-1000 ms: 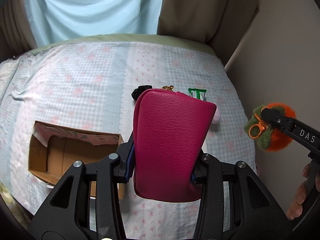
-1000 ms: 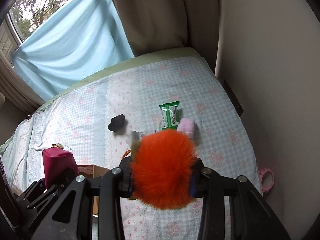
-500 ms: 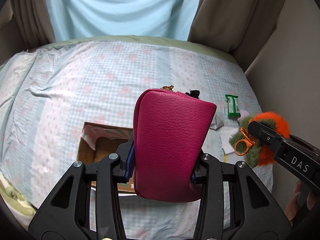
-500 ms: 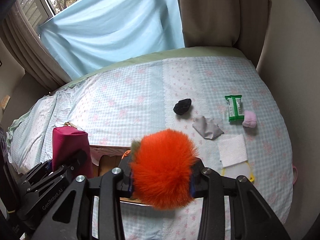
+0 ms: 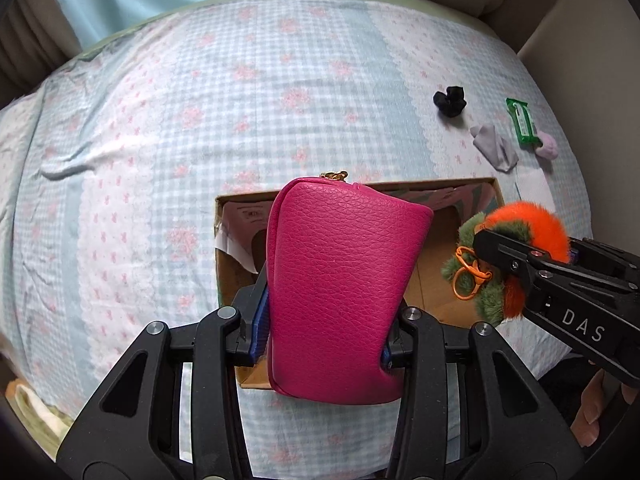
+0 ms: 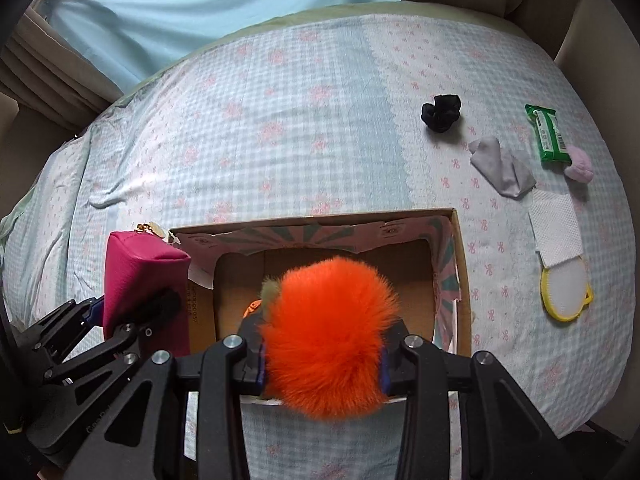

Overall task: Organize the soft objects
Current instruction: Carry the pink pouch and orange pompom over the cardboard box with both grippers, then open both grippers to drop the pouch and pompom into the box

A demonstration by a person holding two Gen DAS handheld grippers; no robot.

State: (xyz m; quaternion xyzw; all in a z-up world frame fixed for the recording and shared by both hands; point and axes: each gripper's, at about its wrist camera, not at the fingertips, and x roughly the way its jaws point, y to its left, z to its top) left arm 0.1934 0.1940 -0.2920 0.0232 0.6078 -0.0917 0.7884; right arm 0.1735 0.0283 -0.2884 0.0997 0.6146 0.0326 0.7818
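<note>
Left gripper (image 5: 324,332): jaws closed tight on a magenta pouch (image 5: 340,288), pebbled leather look, rounded corners, small gold clasp at its top. Pouch is held upright above the left part of an open cardboard box (image 6: 458,264); not touching the box floor as far as can be seen.

Box: brown card, patterned paper lining on its inner walls, sits on the bed (image 6: 280,120), which carries a pale blue check sheet with pink bows.

Right gripper (image 6: 322,364): jaws closed on an orange pom-pom (image 6: 332,332), long fluffy fur, with an olive-green tuft and an orange clip on its far side (clip seen best in left wrist view). Pom-pom hangs over the box interior, right of the pouch.

On the bed right of the box, well apart from both grippers: black scrunchie (image 6: 440,112), grey cloth (image 6: 502,166), green packet (image 6: 550,138) touching a lilac soft piece (image 6: 579,163), white mesh cloth (image 6: 556,232) overlapping a yellow-rimmed round pad (image 6: 566,294).
</note>
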